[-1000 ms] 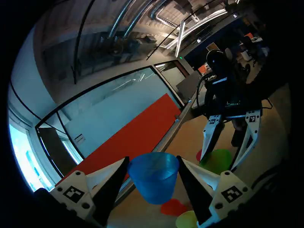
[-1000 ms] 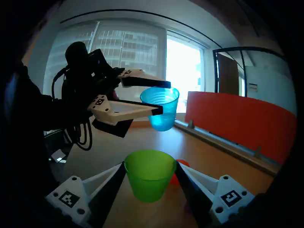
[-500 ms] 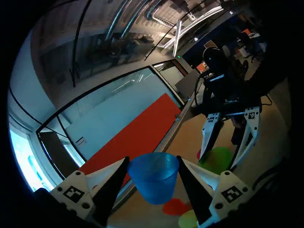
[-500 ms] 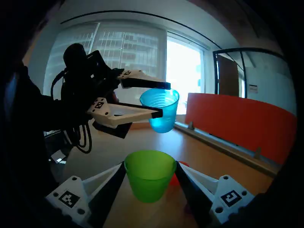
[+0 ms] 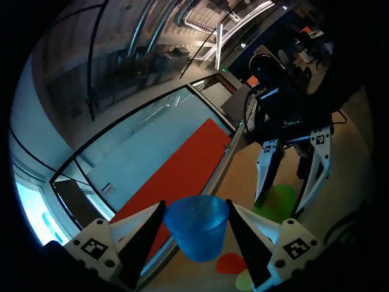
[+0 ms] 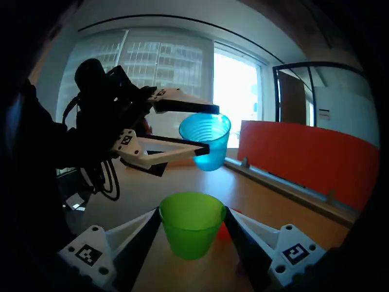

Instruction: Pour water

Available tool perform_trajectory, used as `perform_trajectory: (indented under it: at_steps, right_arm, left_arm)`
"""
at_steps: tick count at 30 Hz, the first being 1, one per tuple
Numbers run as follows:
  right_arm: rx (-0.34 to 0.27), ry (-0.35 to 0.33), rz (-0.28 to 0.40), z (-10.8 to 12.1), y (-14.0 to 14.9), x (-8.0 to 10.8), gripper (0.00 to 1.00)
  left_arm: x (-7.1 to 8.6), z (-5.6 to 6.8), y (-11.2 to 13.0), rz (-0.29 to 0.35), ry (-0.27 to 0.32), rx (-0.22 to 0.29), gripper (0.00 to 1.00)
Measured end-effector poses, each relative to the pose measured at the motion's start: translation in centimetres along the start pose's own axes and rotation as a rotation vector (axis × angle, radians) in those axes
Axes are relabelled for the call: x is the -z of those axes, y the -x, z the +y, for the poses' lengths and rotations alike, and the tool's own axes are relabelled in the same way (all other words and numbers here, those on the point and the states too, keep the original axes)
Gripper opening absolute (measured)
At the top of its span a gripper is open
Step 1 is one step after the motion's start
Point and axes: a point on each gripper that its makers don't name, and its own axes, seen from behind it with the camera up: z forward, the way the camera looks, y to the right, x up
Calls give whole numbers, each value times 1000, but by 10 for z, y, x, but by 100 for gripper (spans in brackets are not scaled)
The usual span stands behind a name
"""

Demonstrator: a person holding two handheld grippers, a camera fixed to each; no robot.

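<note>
A blue plastic cup [image 5: 196, 233] sits between the fingers of my left gripper [image 5: 194, 204], which is shut on it. In the right gripper view that blue cup [image 6: 206, 146] hangs above and beyond the green cup, tipped with its mouth towards the camera, held by the left gripper [image 6: 211, 127]. My right gripper [image 6: 191, 210] is shut on a green plastic cup [image 6: 191, 226], held upright just over the wooden table [image 6: 272, 204]. The left gripper view shows the right gripper [image 5: 278, 204] farther off with the green cup [image 5: 283, 194] in it. No water is visible.
A red partition [image 6: 311, 155] with a metal rail runs along the table's far edge. A red disc [image 5: 231, 263] and a yellow-green one [image 5: 243, 281] lie on the table below the blue cup. Dark sleeves and cables [image 6: 104, 170] hang behind the left gripper.
The left gripper has rolled a little further, tipping the blue cup's mouth more towards the green cup. The right gripper and green cup have stayed still.
</note>
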Motion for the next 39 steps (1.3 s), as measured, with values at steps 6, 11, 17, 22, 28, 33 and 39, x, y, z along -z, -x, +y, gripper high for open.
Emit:
perform_trajectory:
  at_steps: [6, 11, 17, 22, 28, 33, 39]
  right_arm:
    - [-2, 0, 3, 0, 0, -1, 94]
    - [0, -3, 2, -2, 0, 0, 94]
    - [-1, -6, 1, -4, 0, -1, 94]
    - [-1, -8, 0, -5, 1, -2, 94]
    - [0, -9, -2, -5, 3, -2, 95]
    - [-2, -10, -2, -5, 2, -3, 94]
    - [-1, -11, -3, -6, 2, -3, 94]
  left_arm:
    - [-1, 2, -3, 3, -3, -33, 90]
    - [-2, 2, -3, 4, -8, -49, 90]
    - [-4, 2, -4, 11, -7, -75, 90]
    - [-4, 3, -6, 16, -2, -99, 90]
    - [-4, 5, -6, 19, 7, -125, 89]
    - [-4, 8, -7, 21, 14, -142, 90]
    - [-4, 10, -7, 17, 21, -159, 90]
